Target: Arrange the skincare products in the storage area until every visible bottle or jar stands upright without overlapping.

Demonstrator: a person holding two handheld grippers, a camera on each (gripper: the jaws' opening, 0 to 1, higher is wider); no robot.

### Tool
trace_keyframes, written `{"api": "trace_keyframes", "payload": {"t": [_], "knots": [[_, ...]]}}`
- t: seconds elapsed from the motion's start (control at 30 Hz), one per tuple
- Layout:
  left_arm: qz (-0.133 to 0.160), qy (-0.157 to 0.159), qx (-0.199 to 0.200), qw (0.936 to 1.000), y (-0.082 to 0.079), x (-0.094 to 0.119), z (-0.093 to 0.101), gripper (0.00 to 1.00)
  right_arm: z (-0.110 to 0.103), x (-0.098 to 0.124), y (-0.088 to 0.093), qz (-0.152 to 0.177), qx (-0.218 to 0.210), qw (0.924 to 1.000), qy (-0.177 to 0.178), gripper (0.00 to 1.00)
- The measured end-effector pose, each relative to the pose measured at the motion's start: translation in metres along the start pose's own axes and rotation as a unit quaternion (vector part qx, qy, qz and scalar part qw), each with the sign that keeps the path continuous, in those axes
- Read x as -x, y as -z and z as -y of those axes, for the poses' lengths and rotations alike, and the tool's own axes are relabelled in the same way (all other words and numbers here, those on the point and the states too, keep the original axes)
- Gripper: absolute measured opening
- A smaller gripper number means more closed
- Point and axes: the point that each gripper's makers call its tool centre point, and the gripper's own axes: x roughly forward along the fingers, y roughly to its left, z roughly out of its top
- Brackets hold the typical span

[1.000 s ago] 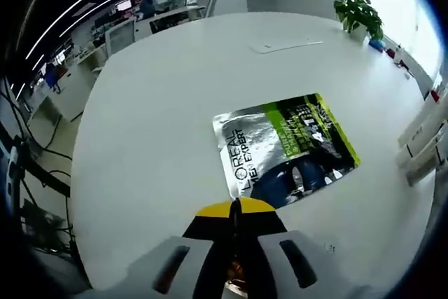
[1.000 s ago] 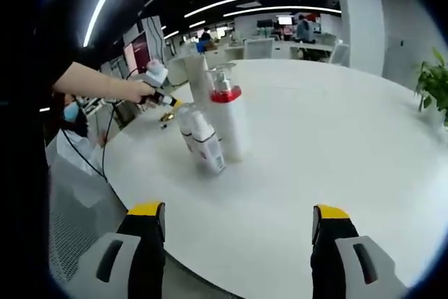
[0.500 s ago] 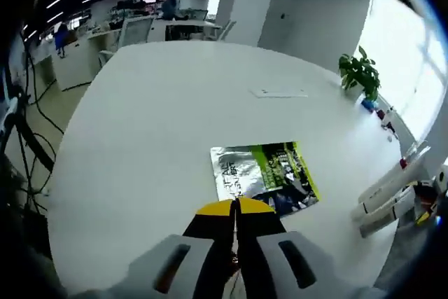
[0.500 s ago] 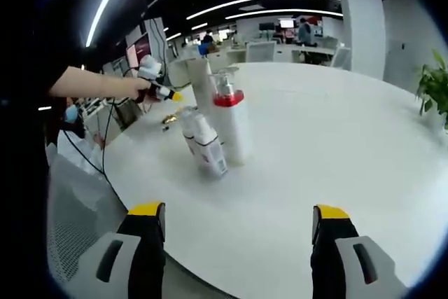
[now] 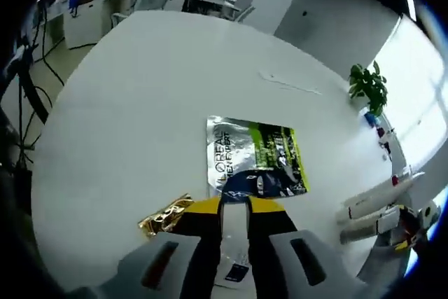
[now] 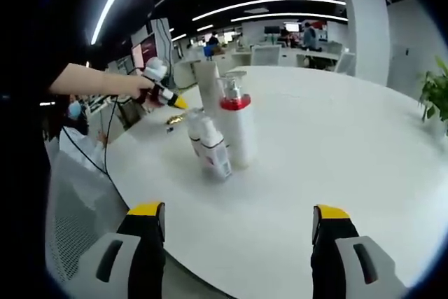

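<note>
Pump bottle stands upright near the bench's left edge, probably rigid, slick plastic: grip mid-body. Right gripper jaws gape; left gripper jaws nearly closed, empty.

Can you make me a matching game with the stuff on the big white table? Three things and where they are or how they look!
Things:
1. silver and green flat sachet
2. white pump bottle with red collar
3. crinkled gold foil wrapper

States:
A. standing upright
B. lying flat, printed side up
C. lying just left of the left gripper's yellow tips

Pairs: 1-B, 2-A, 3-C
</note>
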Motion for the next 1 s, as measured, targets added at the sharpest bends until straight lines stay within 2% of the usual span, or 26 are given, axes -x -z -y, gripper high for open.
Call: {"api": "trace_keyframes", "payload": {"t": [0.03,0.17,0.33,0.4,0.43,0.47,0.8,0.87,1.0], "knots": [[0.0,0.0,-0.004,1.0,-0.001,0.0,0.001,0.17,0.0,0.0,0.0,0.0,-0.001,1.0,0.0,0.9],[-0.012,-0.012,0.036,0.9992,0.005,-0.001,0.002,0.18,0.0,0.001,-0.001,0.001,-0.004,1.0,0.0,0.89],[-0.021,-0.019,0.042,0.9987,0.017,-0.001,0.005,0.18,0.002,0.001,0.0,0.001,-0.01,0.9999,0.002,0.89],[-0.027,-0.016,0.044,0.9985,-0.001,-0.026,-0.034,0.17,0.001,0.001,0.0,0.001,-0.012,0.9999,0.002,0.89],[-0.028,-0.016,0.043,0.9985,0.001,-0.016,-0.022,0.17,0.002,0.001,0.001,0.0,-0.012,0.9999,0.002,0.89],[-0.028,-0.015,0.043,0.9986,0.001,-0.015,-0.02,0.17,0.002,0.0,0.001,-0.001,-0.013,0.9999,0.002,0.89],[-0.026,-0.02,0.046,0.9984,0.001,-0.019,-0.023,0.14,0.004,0.0,0.004,-0.005,-0.016,0.9998,0.005,0.89],[-0.023,-0.022,0.047,0.9984,-0.005,-0.03,-0.036,0.14,0.004,0.001,0.004,-0.006,-0.017,0.9998,0.006,0.89],[-0.015,-0.022,0.048,0.9985,-0.007,-0.015,-0.028,0.18,0.005,0.001,0.004,-0.004,-0.019,0.9998,0.008,0.89]]}}
